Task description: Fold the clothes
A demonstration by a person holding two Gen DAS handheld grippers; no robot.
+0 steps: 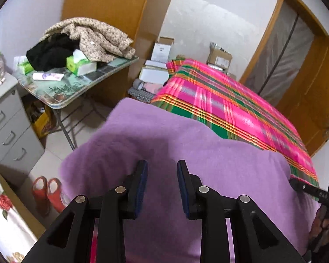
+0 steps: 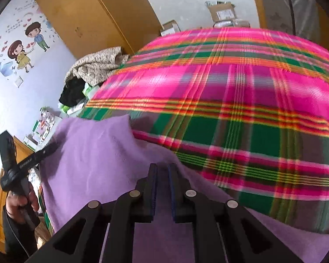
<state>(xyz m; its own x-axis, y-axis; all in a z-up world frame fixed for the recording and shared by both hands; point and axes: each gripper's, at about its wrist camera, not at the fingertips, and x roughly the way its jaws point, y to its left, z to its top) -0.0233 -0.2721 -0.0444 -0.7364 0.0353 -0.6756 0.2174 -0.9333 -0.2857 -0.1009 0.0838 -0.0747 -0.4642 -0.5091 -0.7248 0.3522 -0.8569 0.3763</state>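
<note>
A purple fleece cloth [image 1: 186, 149] [image 2: 94, 153] lies over the near end of a bed covered by a pink and green plaid blanket [image 1: 230, 100] [image 2: 230, 87]. Its left part hangs past the bed's edge. My left gripper [image 1: 162, 168] hovers over the cloth, open, with only the cloth's surface showing in the wide gap. From the right wrist, the left gripper [image 2: 52, 146] sits at the cloth's left edge, held by a hand [image 2: 19, 203]. My right gripper [image 2: 162, 171] is over the cloth's right edge, its jaws a narrow gap apart with purple showing through. The right gripper [image 1: 292, 178] also shows at the cloth's right side.
A folding table [image 1: 76, 85] to the left carries a pile of clothes [image 1: 81, 39] and a tissue box [image 1: 81, 64]. A grey drawer cabinet [image 1: 8, 127] and red slippers [image 1: 48, 192] stand on the floor. Cardboard boxes [image 1: 160, 50] sit past the bed's head, and a wooden door [image 1: 313, 83] is at the right.
</note>
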